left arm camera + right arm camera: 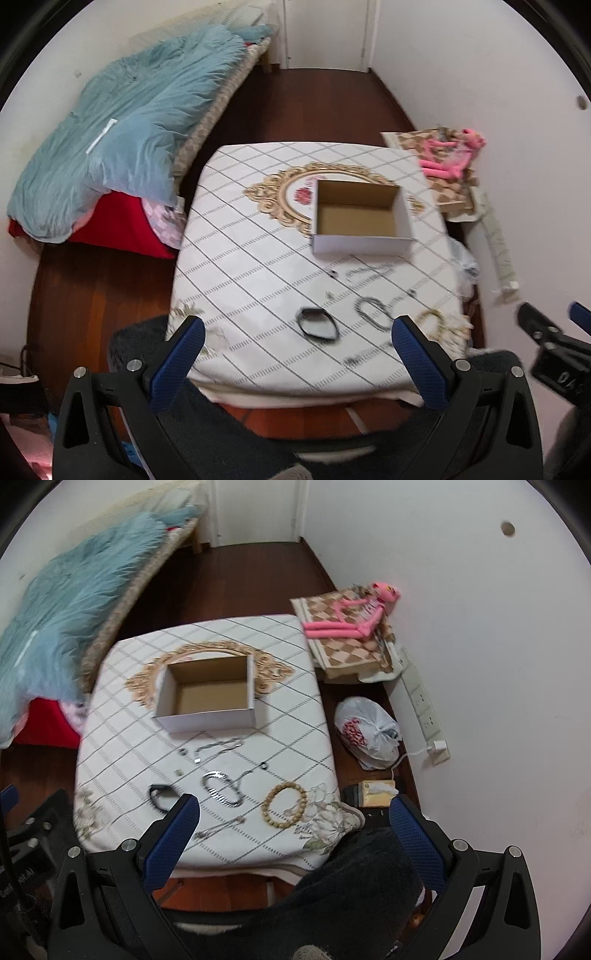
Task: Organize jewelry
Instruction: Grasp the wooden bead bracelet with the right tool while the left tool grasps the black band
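The left gripper is held with its blue-padded fingers spread wide and nothing between them, above the near edge of a small table covered by a white cloth with dark diagonal lines. Just beyond and between its fingertips a black bangle is seen lying flat on the cloth, with a dark beaded bracelet just to its right. The right gripper is likewise spread apart and empty, held over the near right corner of the table; between its fingertips a wooden bead bracelet lies on the cloth, slightly nearer the left finger. A thin chain is seen close beside that left finger, and another silver chain lies farther off, just in front of an open cardboard box, which stands upright near the table's middle with nothing visible inside. Both tools are held low and near the table's front, tilted down toward the cloth, the right one appearing at the right edge of the left wrist view. Beyond the table a blue quilt on a bed is seen at left, and a pink plush toy and a white plastic bag by the wall at right.
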A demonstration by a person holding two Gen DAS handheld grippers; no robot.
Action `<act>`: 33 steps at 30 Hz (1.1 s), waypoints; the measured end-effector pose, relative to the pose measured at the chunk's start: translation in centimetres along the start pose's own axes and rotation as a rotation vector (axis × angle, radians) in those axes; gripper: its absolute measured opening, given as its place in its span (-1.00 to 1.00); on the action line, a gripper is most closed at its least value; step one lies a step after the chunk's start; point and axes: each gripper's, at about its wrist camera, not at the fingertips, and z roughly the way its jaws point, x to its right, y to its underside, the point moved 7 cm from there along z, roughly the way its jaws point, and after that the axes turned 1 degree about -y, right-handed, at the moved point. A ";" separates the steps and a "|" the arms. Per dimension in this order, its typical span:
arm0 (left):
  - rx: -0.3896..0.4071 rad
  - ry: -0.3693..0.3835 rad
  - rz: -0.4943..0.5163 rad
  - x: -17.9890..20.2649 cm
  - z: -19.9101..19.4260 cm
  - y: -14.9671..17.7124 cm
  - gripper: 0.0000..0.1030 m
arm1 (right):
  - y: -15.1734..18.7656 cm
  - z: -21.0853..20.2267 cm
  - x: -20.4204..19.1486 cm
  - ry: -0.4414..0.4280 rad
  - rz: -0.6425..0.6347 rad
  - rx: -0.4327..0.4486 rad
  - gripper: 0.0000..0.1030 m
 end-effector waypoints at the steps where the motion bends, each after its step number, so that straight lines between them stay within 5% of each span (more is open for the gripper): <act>1: -0.006 -0.014 0.000 0.0 1.1 -0.2 1.00 | -0.1 1.2 0.3 0.010 0.014 -0.012 1.00; 10: -0.115 -0.123 0.070 0.3 11.7 0.7 1.00 | 2.5 16.0 3.6 0.075 0.123 -0.261 1.00; 17: -0.206 -0.146 0.083 0.6 16.9 3.1 1.00 | 7.2 24.6 3.6 0.041 0.197 -0.426 0.51; 21: -0.227 -0.156 0.075 0.4 18.2 3.5 1.00 | 7.5 25.6 2.7 0.010 0.210 -0.405 0.30; 28: -0.238 -0.152 0.045 -0.3 19.1 3.4 1.00 | 6.7 25.6 0.9 -0.052 0.184 -0.358 -0.81; 33: -0.259 -0.116 0.012 -2.0 19.2 4.0 1.00 | 6.0 24.3 -0.7 -0.136 0.205 -0.334 -0.82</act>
